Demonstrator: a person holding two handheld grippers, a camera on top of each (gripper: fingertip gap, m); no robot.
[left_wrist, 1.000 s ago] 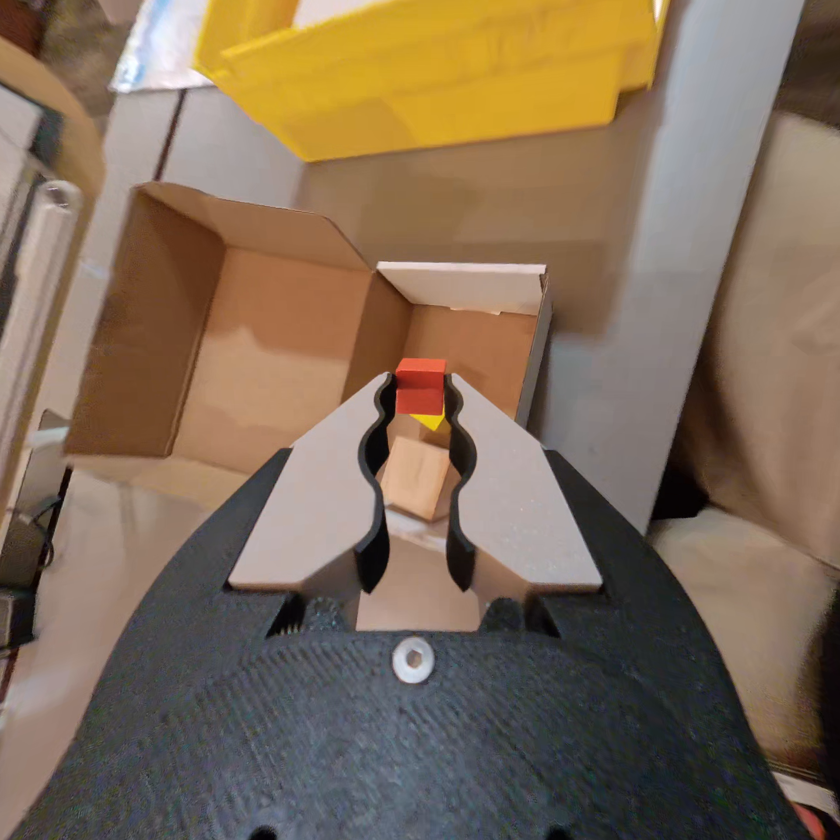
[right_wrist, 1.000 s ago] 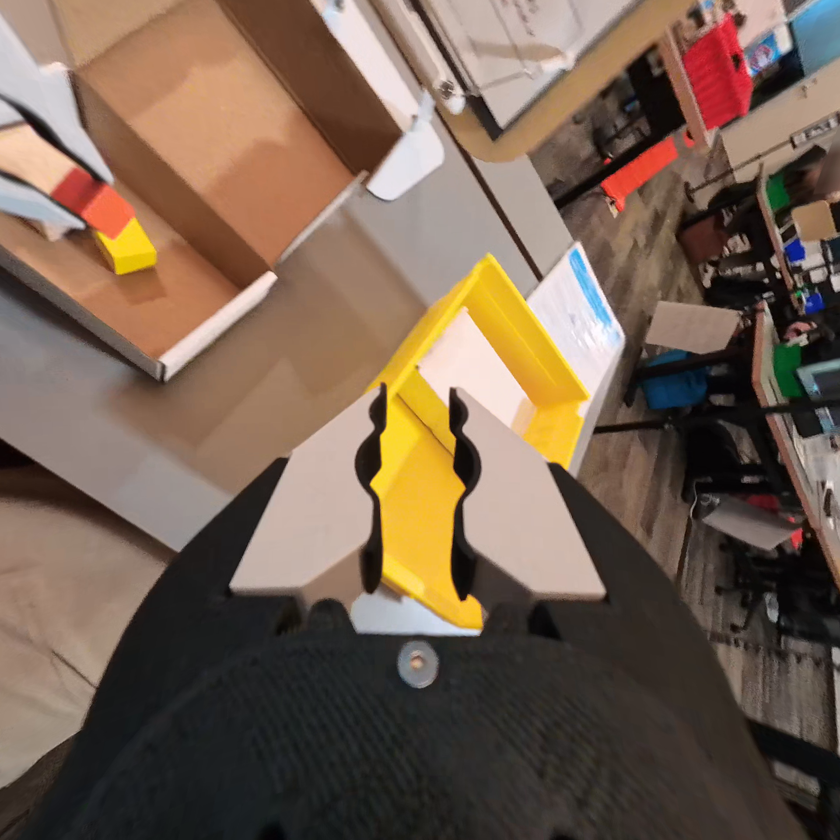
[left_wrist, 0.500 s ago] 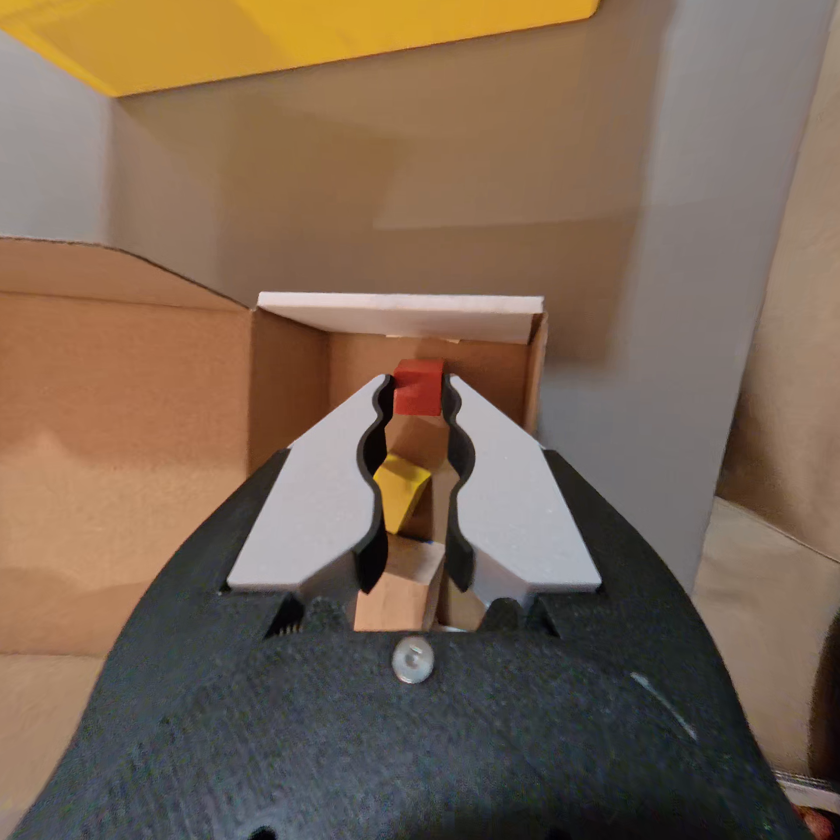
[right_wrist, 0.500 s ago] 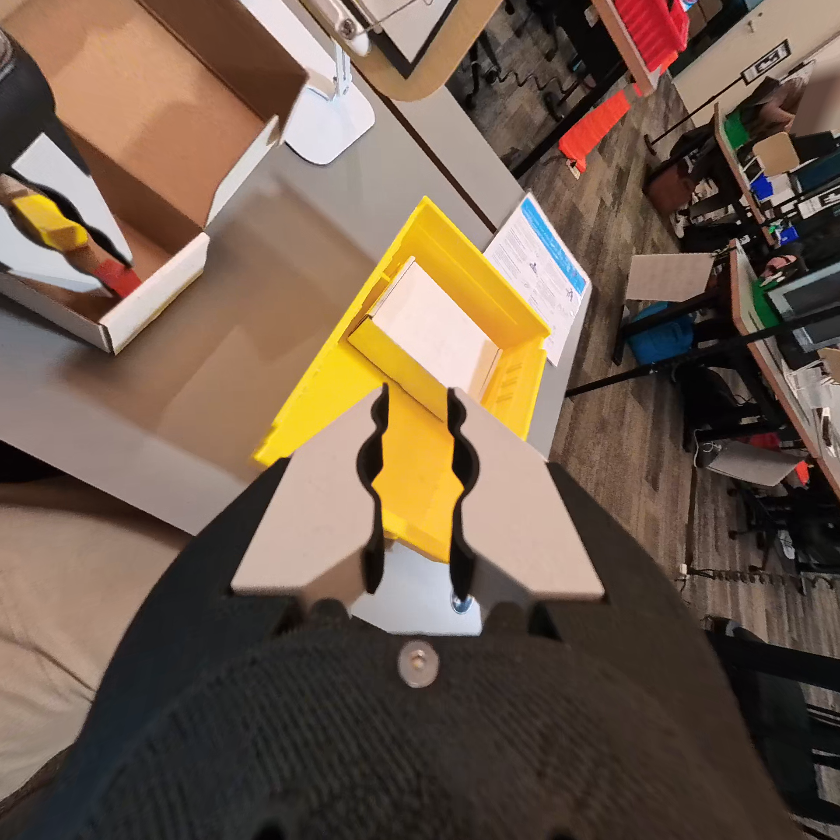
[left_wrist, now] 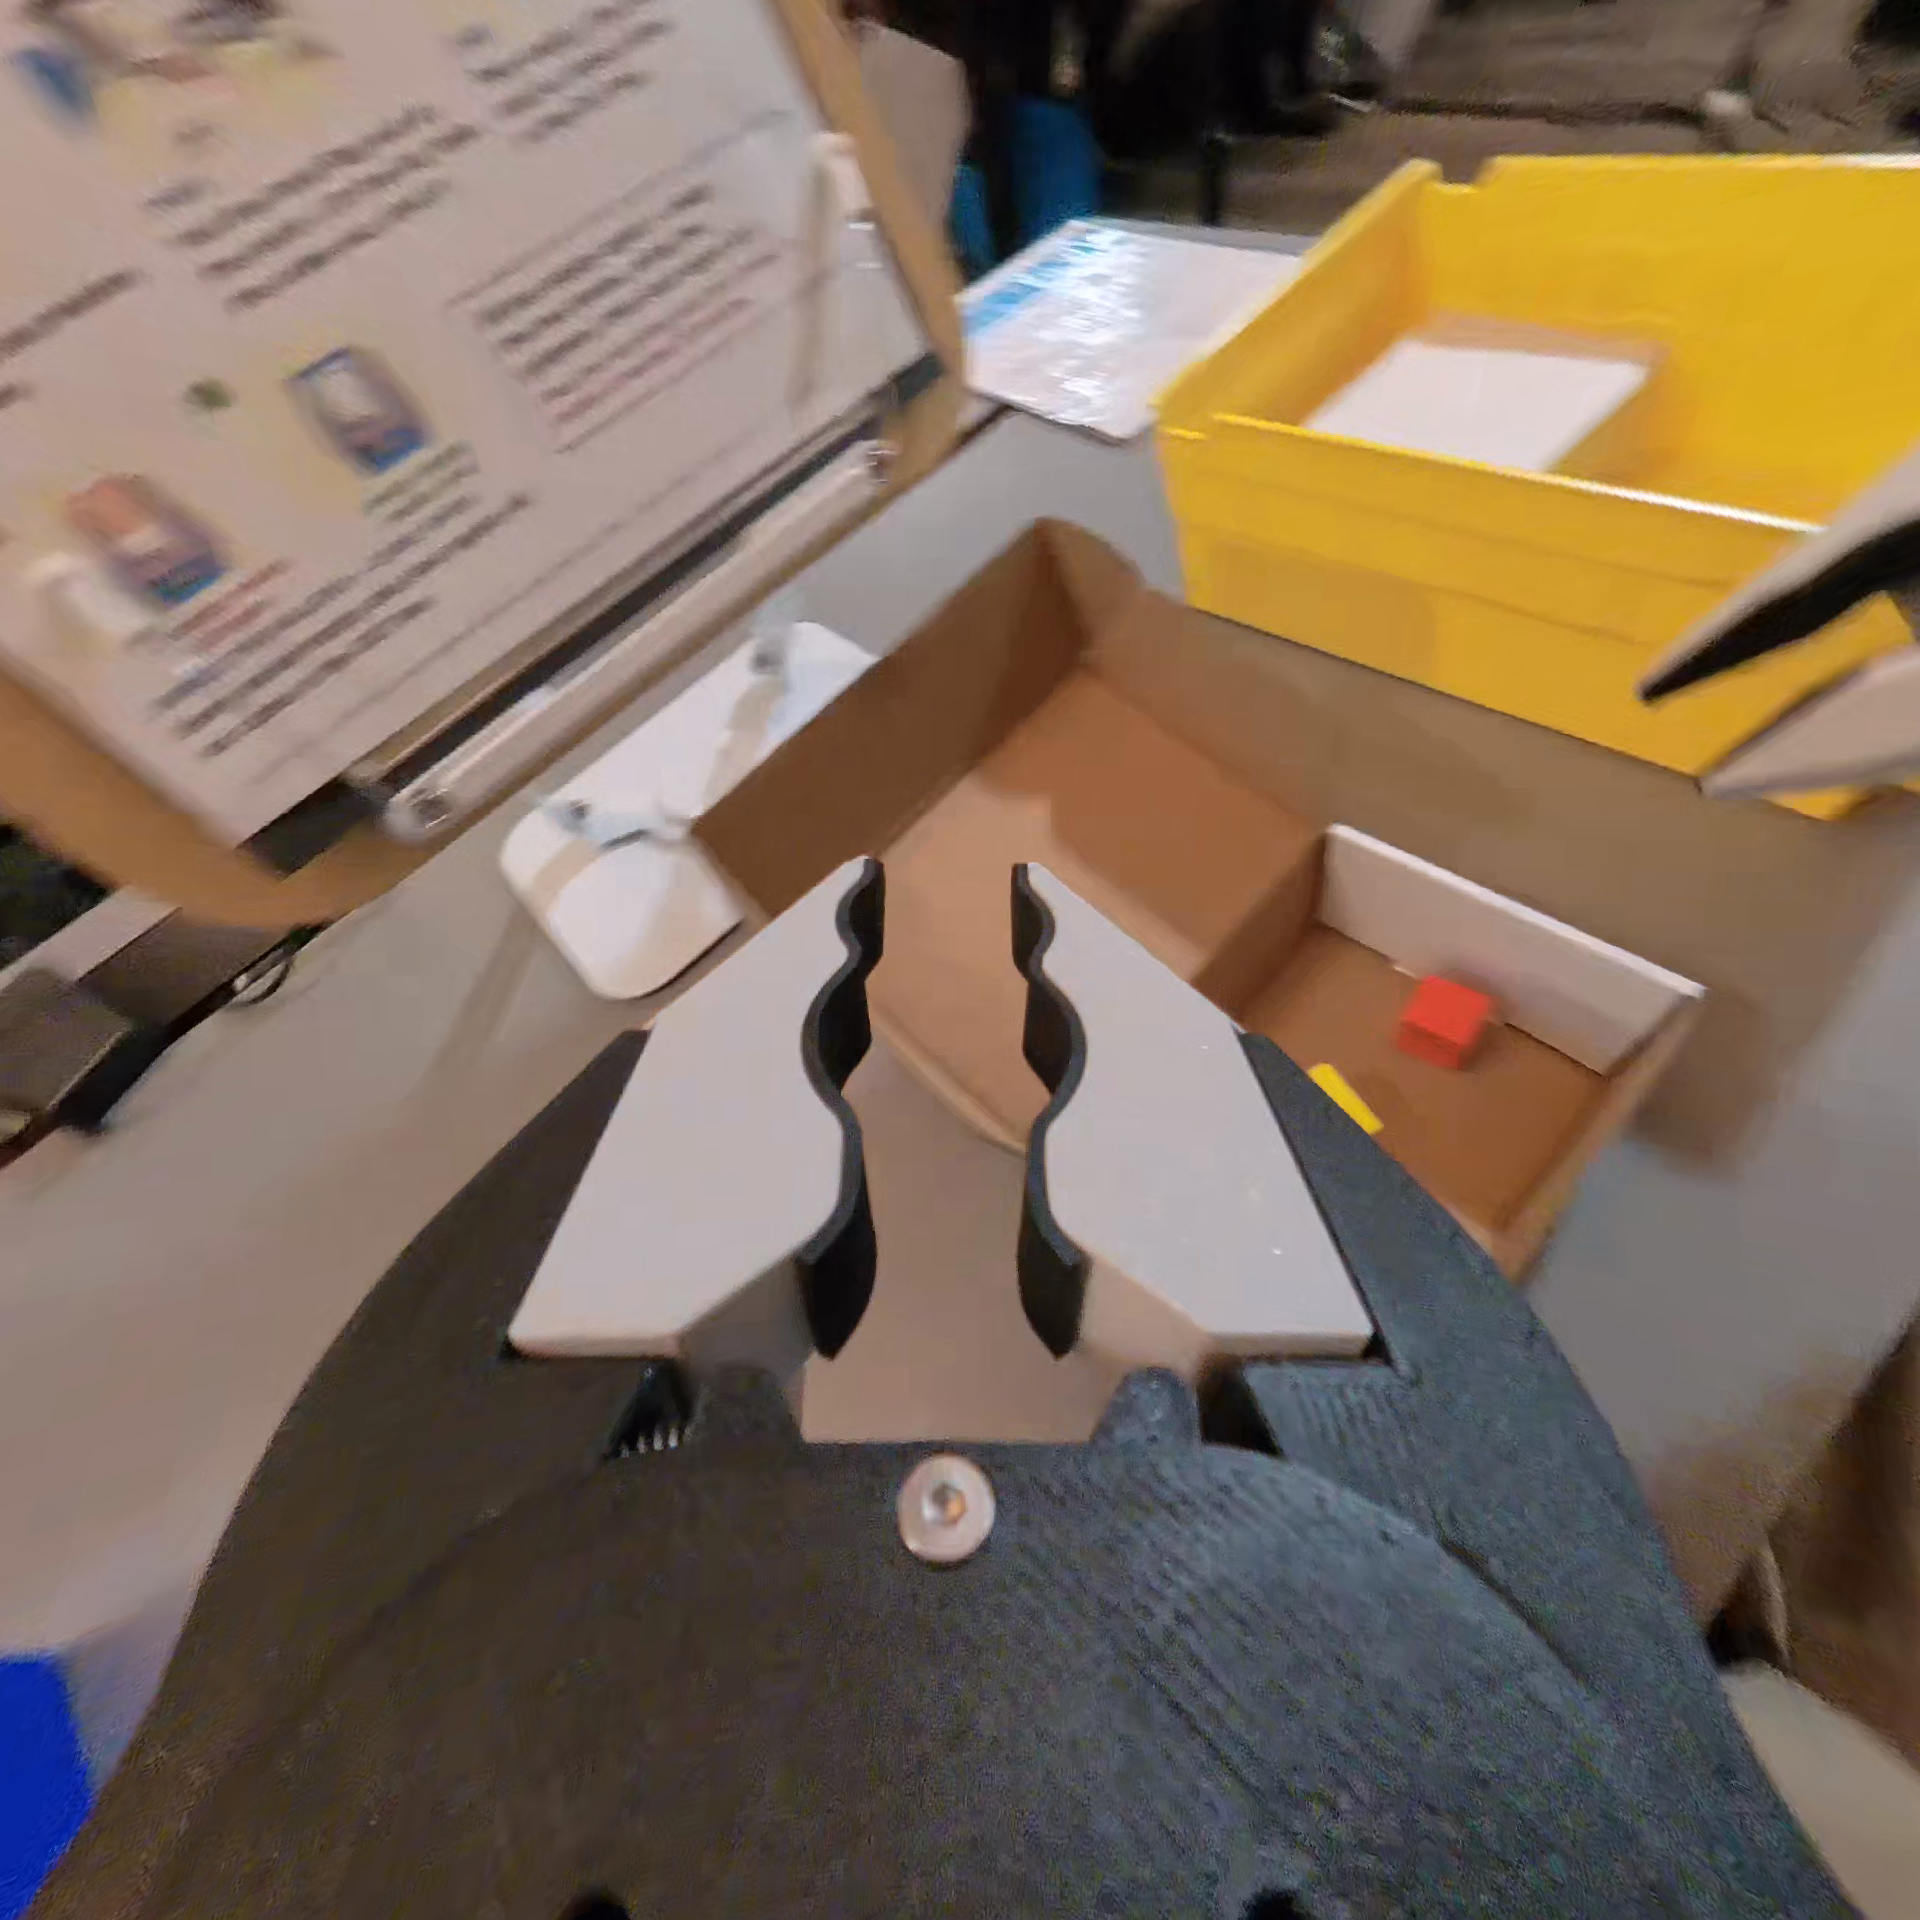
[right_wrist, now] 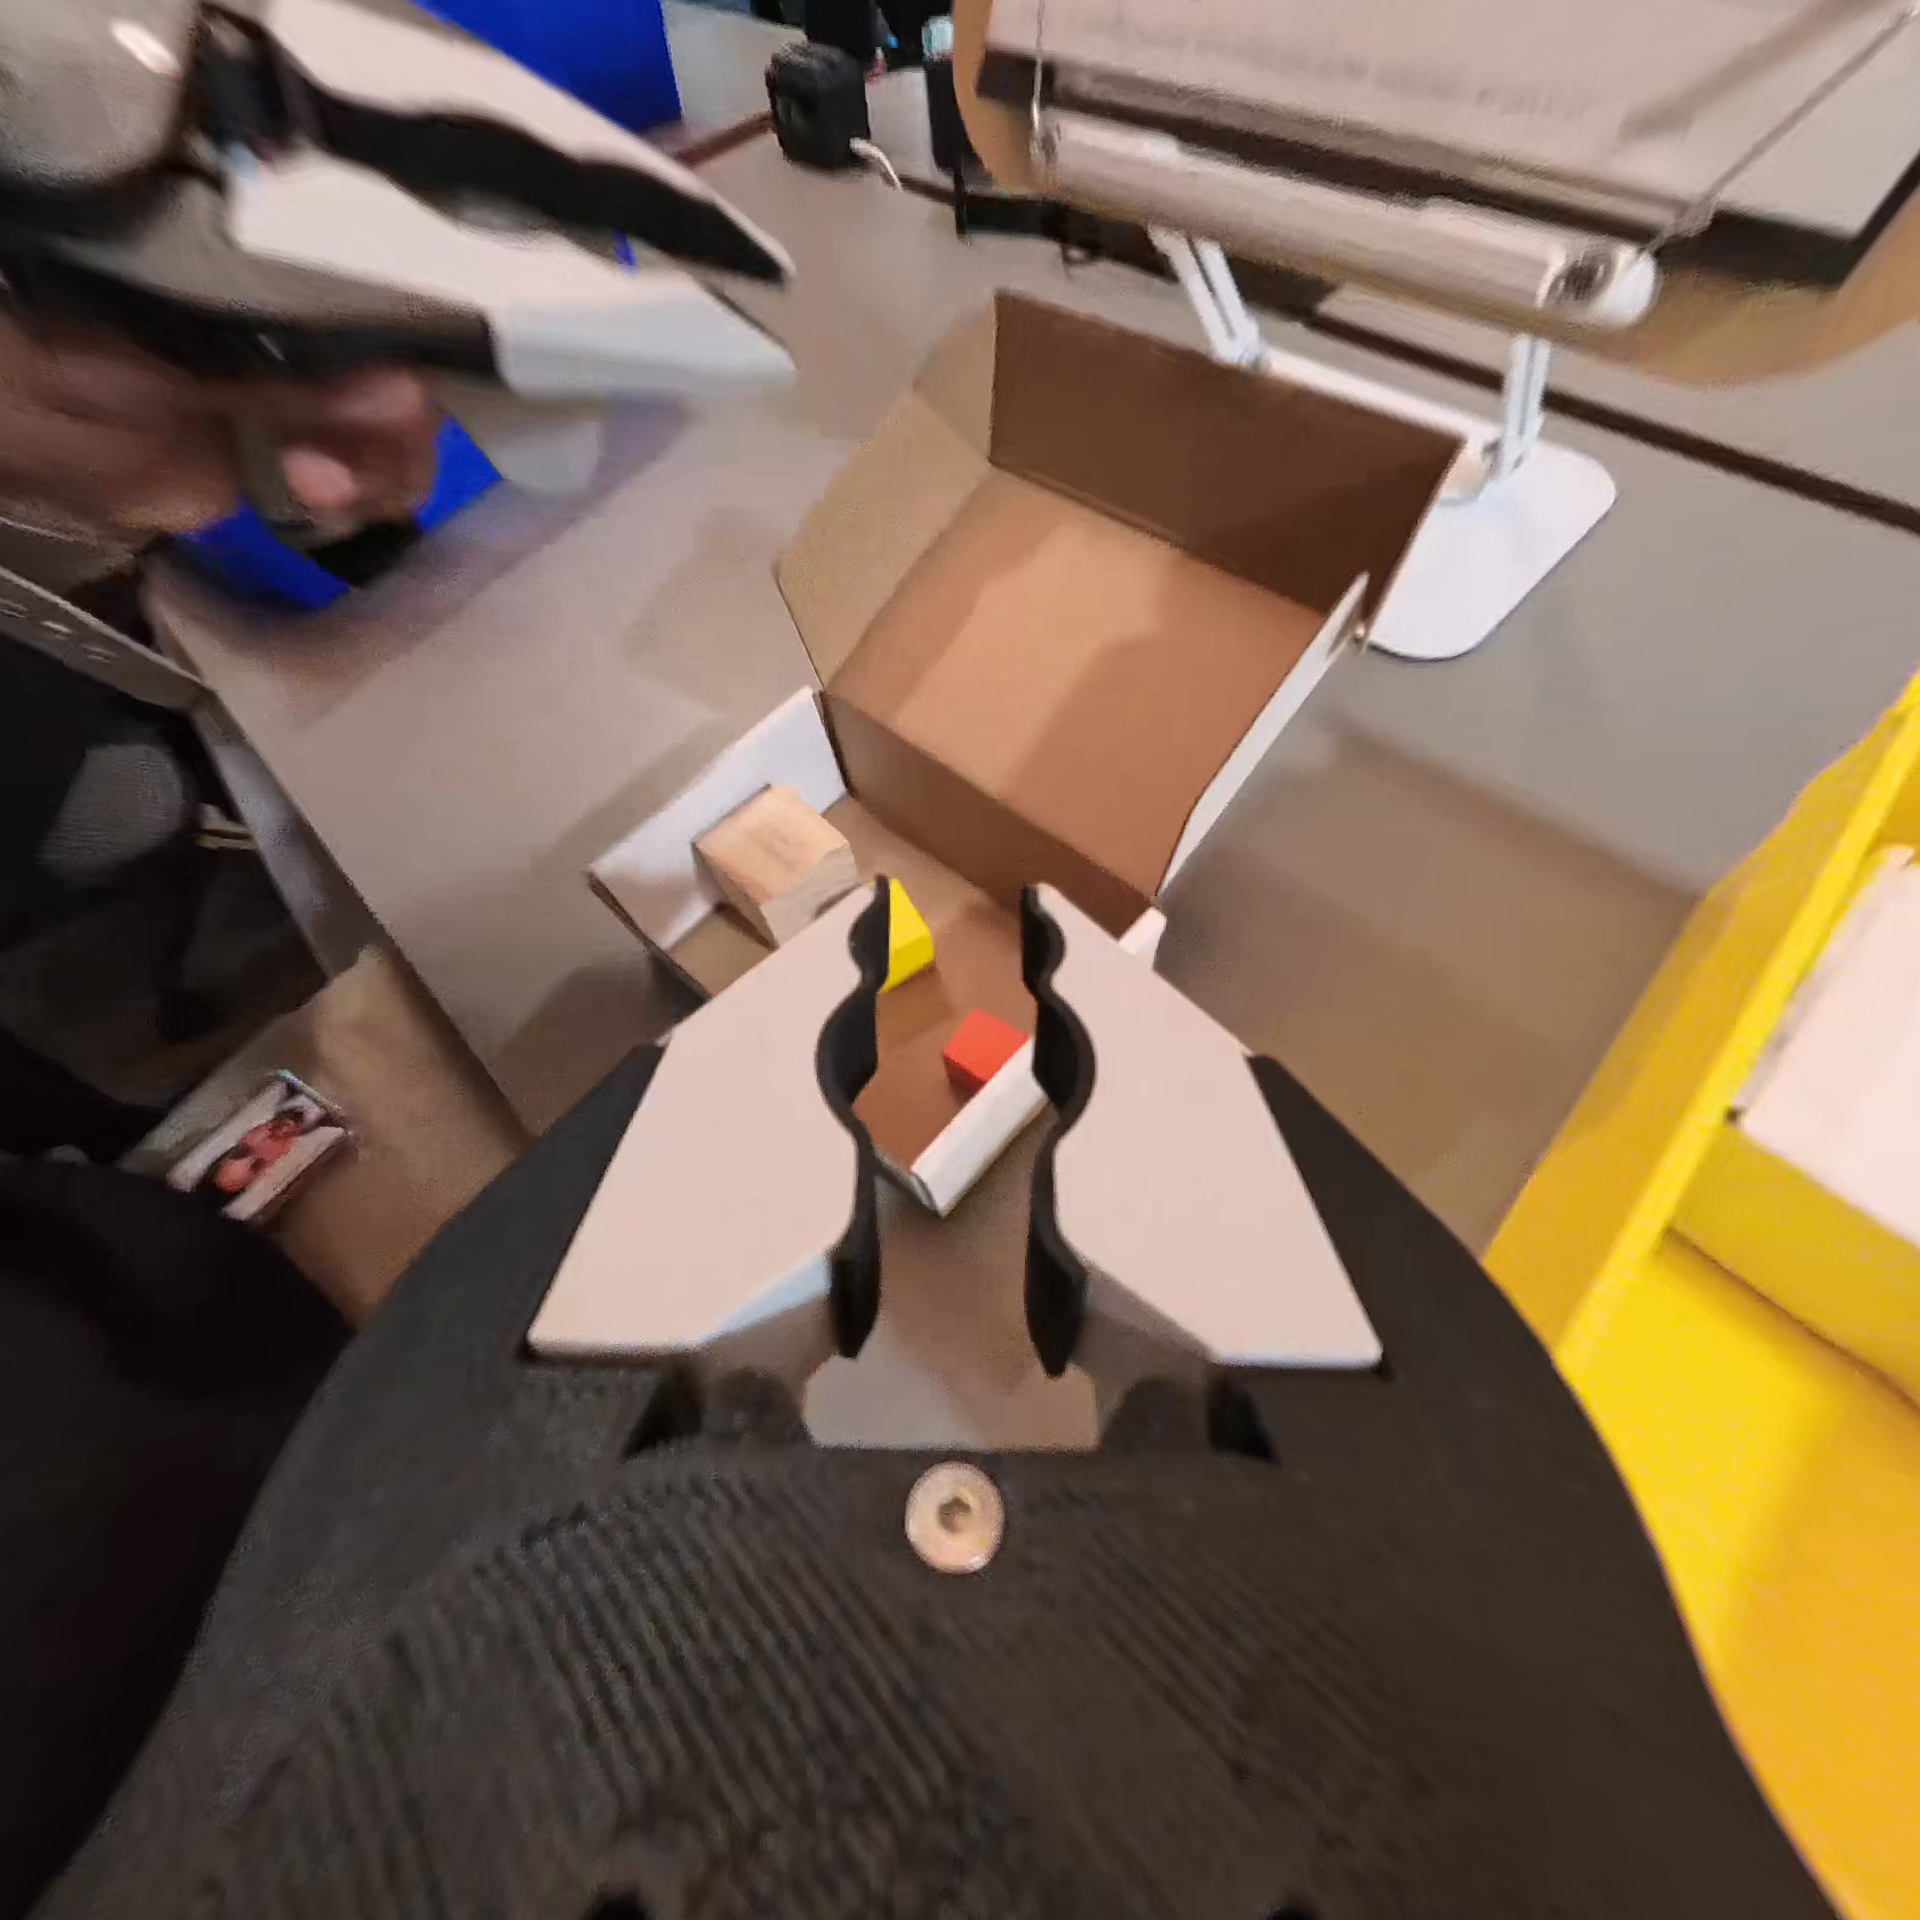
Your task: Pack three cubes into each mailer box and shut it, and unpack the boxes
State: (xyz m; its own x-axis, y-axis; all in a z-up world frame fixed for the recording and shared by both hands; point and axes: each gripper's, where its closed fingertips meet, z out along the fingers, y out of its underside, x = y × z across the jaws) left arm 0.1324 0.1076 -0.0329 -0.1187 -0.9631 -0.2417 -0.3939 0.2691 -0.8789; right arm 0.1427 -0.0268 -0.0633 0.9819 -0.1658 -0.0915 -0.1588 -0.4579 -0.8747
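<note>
Three cubes sit in the open mailer box [right_wrist: 1060, 665] at centre of the right wrist view: red cube [right_wrist: 982, 1049] by the near white wall, yellow cube [right_wrist: 906, 935] mid-floor, plain wood cube [right_wrist: 774, 862] toward the left end, all apart from each other. Right gripper [right_wrist: 954, 902] hangs above the box w/ jaws apart, nothing btwn them; left gripper [left_wrist: 945, 878] likewise parted & empty, lower centre of its view. Yellow bin [left_wrist: 1558, 540] upper right there holds a closed white box [left_wrist: 1475, 400].
</note>
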